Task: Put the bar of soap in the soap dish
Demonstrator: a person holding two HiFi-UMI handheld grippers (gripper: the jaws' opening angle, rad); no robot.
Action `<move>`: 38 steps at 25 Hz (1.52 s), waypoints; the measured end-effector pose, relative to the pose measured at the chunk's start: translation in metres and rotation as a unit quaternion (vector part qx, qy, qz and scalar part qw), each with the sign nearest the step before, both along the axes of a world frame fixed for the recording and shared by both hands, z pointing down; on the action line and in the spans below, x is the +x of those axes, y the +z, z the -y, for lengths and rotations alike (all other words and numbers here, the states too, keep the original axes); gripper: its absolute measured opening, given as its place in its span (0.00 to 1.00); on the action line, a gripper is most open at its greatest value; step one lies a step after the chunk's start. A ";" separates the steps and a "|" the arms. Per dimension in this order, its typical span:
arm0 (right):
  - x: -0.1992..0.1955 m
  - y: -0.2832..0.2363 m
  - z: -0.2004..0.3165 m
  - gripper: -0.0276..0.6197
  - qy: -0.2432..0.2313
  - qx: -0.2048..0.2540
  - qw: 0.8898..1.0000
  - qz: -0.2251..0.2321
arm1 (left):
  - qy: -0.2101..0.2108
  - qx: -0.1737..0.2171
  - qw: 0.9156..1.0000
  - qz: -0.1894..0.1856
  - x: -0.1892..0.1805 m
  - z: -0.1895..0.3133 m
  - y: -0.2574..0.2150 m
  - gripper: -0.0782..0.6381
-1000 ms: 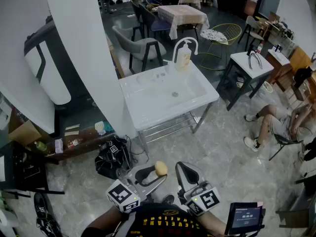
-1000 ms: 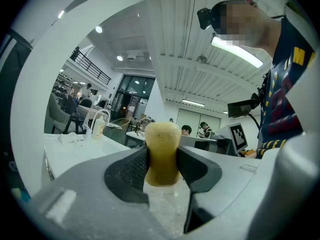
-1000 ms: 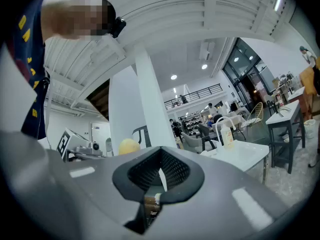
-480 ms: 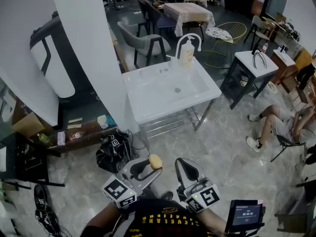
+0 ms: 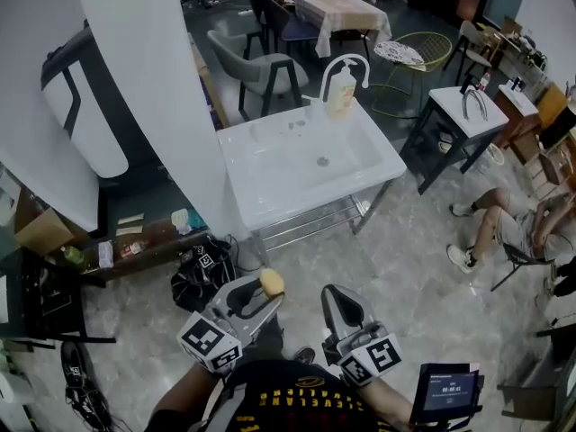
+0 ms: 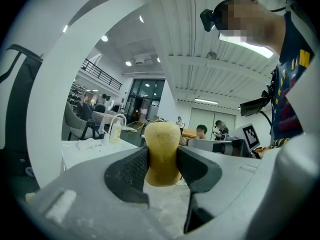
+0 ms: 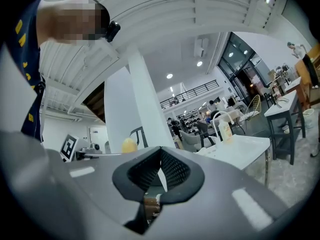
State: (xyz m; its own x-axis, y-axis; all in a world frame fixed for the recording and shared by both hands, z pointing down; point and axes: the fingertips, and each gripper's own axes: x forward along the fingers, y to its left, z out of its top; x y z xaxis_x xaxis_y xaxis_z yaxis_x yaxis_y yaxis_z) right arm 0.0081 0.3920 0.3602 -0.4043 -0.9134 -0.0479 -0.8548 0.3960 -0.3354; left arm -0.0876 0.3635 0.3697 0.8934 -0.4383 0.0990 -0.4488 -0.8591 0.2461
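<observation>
A yellow bar of soap (image 5: 270, 282) (image 6: 161, 153) is clamped upright between the jaws of my left gripper (image 5: 264, 288) (image 6: 161, 170), held low over the floor in front of me. In the right gripper view the soap (image 7: 129, 145) shows at the left. My right gripper (image 5: 340, 310) (image 7: 160, 176) hangs beside it, jaws closed together with nothing in them. The white sink unit (image 5: 261, 207) stands ahead; small pale items (image 5: 293, 130) lie on its back ledge, too small to tell apart. I cannot make out the soap dish.
A soap dispenser bottle (image 5: 339, 93) and a curved tap (image 5: 346, 64) stand at the sink's back right. A white pillar (image 5: 144, 79) rises at the left. A black bag (image 5: 200, 270) lies on the floor. Chairs (image 5: 261, 75) and tables stand behind. A seated person (image 5: 513, 223) is at the right.
My left gripper with the soap has shifted slightly left in the head view. The head view has moved a little, so the sink now sits slightly lower.
</observation>
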 end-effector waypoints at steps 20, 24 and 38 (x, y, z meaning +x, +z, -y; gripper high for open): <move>-0.016 0.002 0.172 0.05 0.058 -0.023 0.998 -0.028 | 0.067 -0.008 0.997 -0.020 -0.007 0.183 0.010 0.36; -0.024 0.007 0.191 0.05 0.052 -0.033 0.998 -0.028 | 0.064 -0.015 0.998 -0.016 -0.014 0.199 0.019 0.36; -0.006 0.012 0.247 0.05 -0.001 -0.031 0.999 -0.021 | 0.026 -0.014 1.000 0.003 0.009 0.242 0.026 0.36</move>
State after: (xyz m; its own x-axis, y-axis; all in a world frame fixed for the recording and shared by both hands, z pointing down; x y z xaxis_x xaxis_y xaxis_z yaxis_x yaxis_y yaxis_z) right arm 0.0025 0.1451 0.3722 -0.4075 -0.9128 0.0258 -0.8677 0.3782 -0.3225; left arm -0.0788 0.1217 0.3959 0.9140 -0.3888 0.1159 -0.4057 -0.8740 0.2674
